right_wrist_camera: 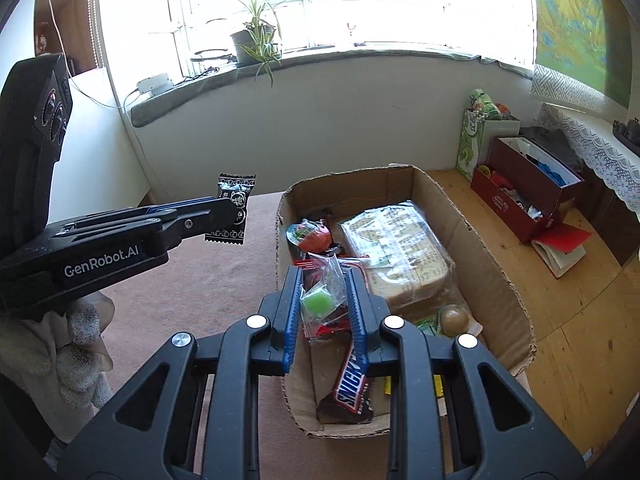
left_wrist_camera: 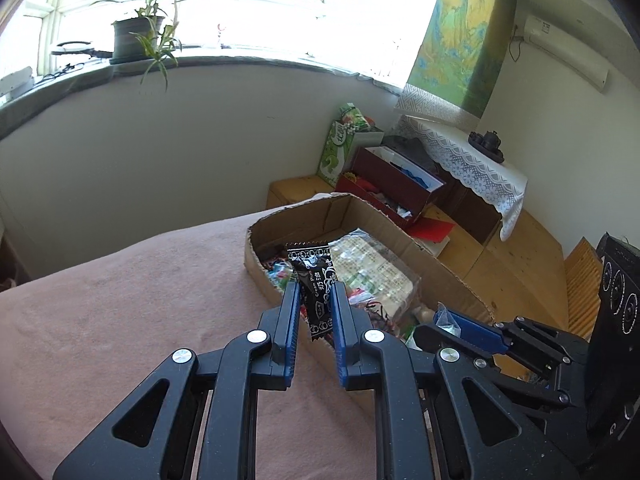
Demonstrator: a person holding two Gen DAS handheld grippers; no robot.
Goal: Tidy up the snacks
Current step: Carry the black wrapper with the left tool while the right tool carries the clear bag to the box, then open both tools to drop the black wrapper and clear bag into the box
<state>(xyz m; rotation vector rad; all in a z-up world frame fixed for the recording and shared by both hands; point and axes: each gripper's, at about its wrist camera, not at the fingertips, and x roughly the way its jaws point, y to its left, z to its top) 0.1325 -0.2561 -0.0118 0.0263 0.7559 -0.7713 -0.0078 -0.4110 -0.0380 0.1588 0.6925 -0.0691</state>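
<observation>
While both sweets hang clear of the table, treat the step as a carry toward the cardboard box (right_wrist_camera: 496, 276), not as a fresh pick.

Left side: left gripper (left_wrist_camera: 316, 300) pinched tight on a black plum candy (left_wrist_camera: 314, 280), held by its middle with both crimped ends free. Seen from the right wrist camera, same candy (right_wrist_camera: 232, 208) lifted above the pink tablecloth (right_wrist_camera: 208, 280), just left of the box's near-left wall. Keep the squeeze constant; a flat wrapper slips easily if eased. Bring over the rim before lowering, and avoid dragging the lower crimp across the torn cardboard edge.

Centre: right gripper (right_wrist_camera: 324, 300) closed on a clear packet with a green sweet (right_wrist_camera: 318, 304), packet pinched by its film, the green sweet itself sitting between the blue pads. Positioned over the near half of the box, above a chocolate bar (right_wrist_camera: 352, 384) and a red-wrapped sweet (right_wrist_camera: 314, 236). Expect the film to crumple and swing; move smoothly and release low.

Right side: large clear-wrapped block (right_wrist_camera: 400, 248) filling the far right of the box, a round brownish sweet (right_wrist_camera: 454, 318) beside it. Free floor remains mostly along the left wall and near corner, so aim there. Whether sorting by kind is intended cannot be told; if so, set like beside like. Keep the two grippers well apart on descent to prevent a clash over the narrow opening.
</observation>
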